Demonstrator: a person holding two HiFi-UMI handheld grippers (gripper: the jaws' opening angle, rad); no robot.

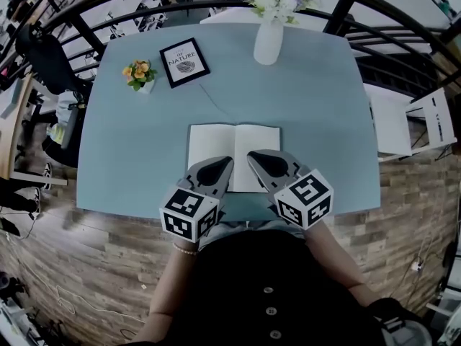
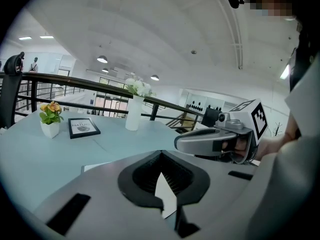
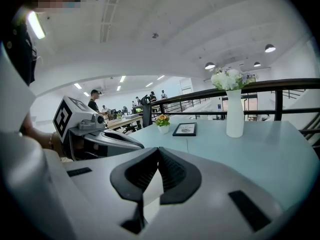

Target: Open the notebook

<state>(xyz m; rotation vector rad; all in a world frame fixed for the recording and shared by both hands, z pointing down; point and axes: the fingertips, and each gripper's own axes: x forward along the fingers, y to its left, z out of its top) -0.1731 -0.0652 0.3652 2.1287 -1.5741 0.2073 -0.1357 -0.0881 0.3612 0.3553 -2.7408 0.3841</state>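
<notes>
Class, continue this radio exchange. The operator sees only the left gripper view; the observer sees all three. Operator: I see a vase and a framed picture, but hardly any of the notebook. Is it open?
Observer: Yes. In the head view the notebook lies open and flat, with both pages blank.
Operator: Where is it on the table?
Observer: Close to the near edge of the table, right in front of the person.
Operator: Are the right tongs holding anything?
Observer: No. The right gripper view shows the right tongs shut, tips together, with nothing gripped.
</notes>
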